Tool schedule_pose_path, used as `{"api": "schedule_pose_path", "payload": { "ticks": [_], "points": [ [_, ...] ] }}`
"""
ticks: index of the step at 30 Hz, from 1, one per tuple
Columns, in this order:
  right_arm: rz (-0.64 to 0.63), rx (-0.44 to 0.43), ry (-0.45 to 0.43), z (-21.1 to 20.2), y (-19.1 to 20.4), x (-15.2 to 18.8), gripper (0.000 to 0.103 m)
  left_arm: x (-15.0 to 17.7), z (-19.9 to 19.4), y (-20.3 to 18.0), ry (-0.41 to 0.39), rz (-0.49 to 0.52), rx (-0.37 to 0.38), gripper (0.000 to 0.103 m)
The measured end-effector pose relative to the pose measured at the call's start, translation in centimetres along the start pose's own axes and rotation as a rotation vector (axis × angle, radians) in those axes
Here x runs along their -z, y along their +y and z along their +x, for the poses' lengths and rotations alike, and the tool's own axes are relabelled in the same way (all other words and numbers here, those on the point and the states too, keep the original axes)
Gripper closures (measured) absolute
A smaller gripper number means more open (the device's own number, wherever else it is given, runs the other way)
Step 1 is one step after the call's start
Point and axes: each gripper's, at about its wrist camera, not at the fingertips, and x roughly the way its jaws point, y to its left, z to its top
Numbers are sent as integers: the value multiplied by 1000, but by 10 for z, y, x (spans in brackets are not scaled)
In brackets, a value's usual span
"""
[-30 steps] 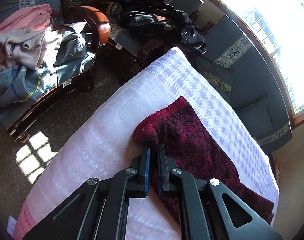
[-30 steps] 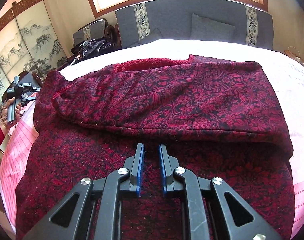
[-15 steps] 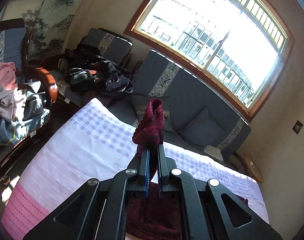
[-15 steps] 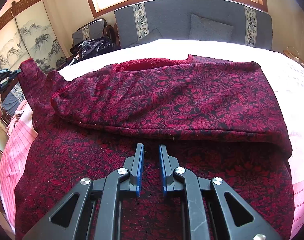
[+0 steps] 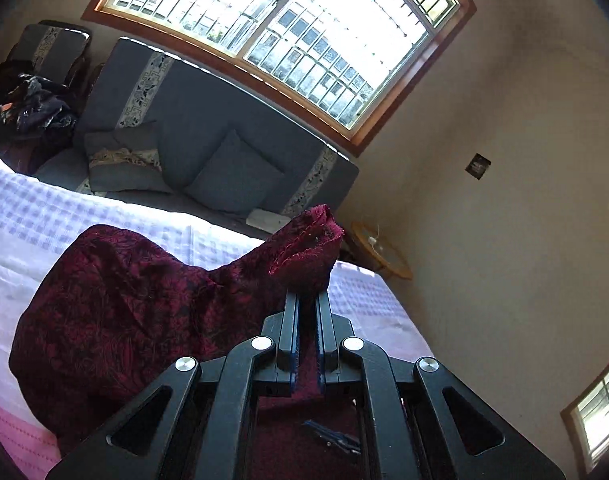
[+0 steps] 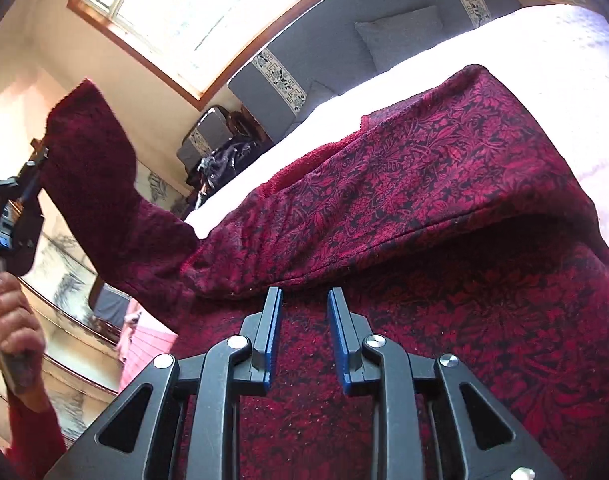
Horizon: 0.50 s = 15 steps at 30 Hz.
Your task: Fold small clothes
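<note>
Since a second ago the left gripper (image 5: 307,300) has lifted a sleeve (image 6: 92,168) off the bed and swung it toward the window side. Its jaws stay clamped on the cuff, the sleeve running up and leftward from the red patterned garment (image 6: 444,208), which lies lengthwise across the white bedspread (image 5: 64,216). At right, the right gripper (image 6: 304,300) hovers parted over the cloth, holding nothing.
</note>
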Motion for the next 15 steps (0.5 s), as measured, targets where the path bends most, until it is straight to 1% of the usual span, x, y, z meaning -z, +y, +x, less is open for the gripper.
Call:
{"api": "schedule_pose_path", "payload": {
  "ticks": [3, 7, 9, 11, 12, 13, 14, 15],
  "points": [
    [-20, 25, -18, -16, -5, 0, 75, 35, 54, -12, 86, -3, 52, 96],
    [10, 45, -38, -31, -21, -6, 74, 77, 109, -24, 183, 63, 40, 93],
    [37, 40, -47, -38, -29, -9, 74, 90, 119, -27, 224, 69, 21, 90],
    [54, 27, -56, -42, -34, -13, 74, 96, 110, -27, 215, 65, 33, 87],
    [57, 19, -61, -45, -35, -16, 73, 97, 98, -26, 190, 67, 37, 77],
    [56, 14, -63, -47, -34, -19, 73, 97, 85, -24, 160, 71, 29, 58],
    [52, 15, -64, -49, -34, -22, 72, 98, 70, -21, 128, 73, 12, 45],
    [44, 25, -65, -49, -32, -25, 71, 100, 52, -15, 80, 68, -7, 29]
  ]
}}
